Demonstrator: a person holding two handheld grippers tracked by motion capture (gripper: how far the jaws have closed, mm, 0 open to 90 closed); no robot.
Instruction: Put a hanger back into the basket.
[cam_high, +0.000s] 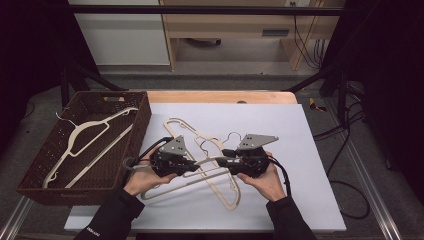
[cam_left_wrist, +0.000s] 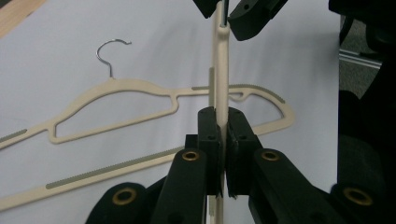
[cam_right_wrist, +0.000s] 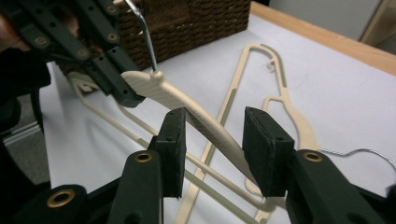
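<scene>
The left gripper (cam_left_wrist: 223, 140) clamped a cream plastic hanger (cam_left_wrist: 221, 70) above the white table mat (cam_high: 310, 150). The right gripper (cam_right_wrist: 212, 149) stood open around its arm, beside the brown wicker basket (cam_high: 142, 117).

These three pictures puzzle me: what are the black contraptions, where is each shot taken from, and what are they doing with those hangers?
No robot here: a person holds a two-jaw tool in each hand. The high view looks down on the table; the other two come from cameras riding on each tool, looking along its black jaws. The left gripper is clamped on a cream hanger lifted off the white mat. The right gripper has its jaws open around that hanger's arm. A second hanger lies flat on the mat, and another hanger rests in the brown wicker basket at the left.
</scene>
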